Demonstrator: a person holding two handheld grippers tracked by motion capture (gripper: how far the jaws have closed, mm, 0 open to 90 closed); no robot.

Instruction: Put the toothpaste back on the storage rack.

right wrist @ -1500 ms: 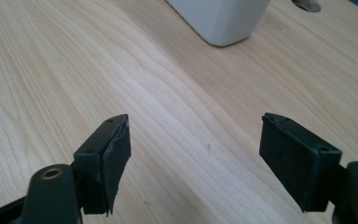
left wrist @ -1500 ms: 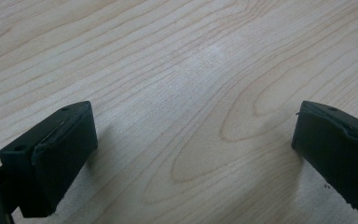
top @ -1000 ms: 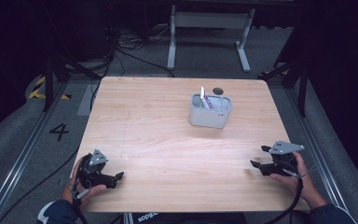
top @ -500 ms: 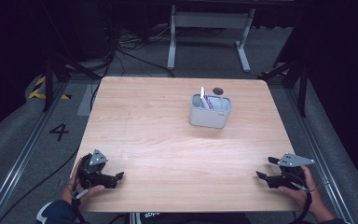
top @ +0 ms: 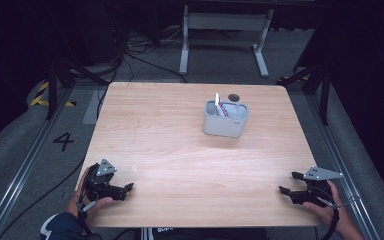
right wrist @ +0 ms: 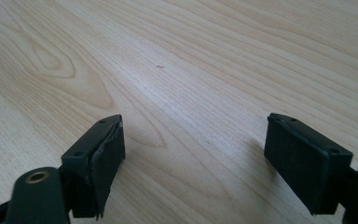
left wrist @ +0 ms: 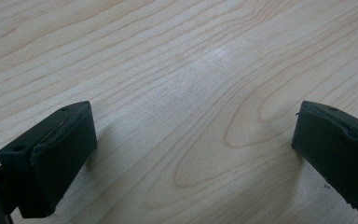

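One table [top: 180,150], one grey caddy [top: 225,122], two pens [top: 220,106], and two tongs.

A wooden table [top: 180,150] stands on grey floor [top: 25,140] marked "4" [top: 63,141].

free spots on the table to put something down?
Bare wood runs from the left gripper across to the right gripper, and over the table's whole left half. The crowded spot is far right of centre, around the grey caddy and the dark hole behind it.

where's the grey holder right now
In the high view, the grey holder stands on the table right of centre toward the far edge, beside a small dark hole.
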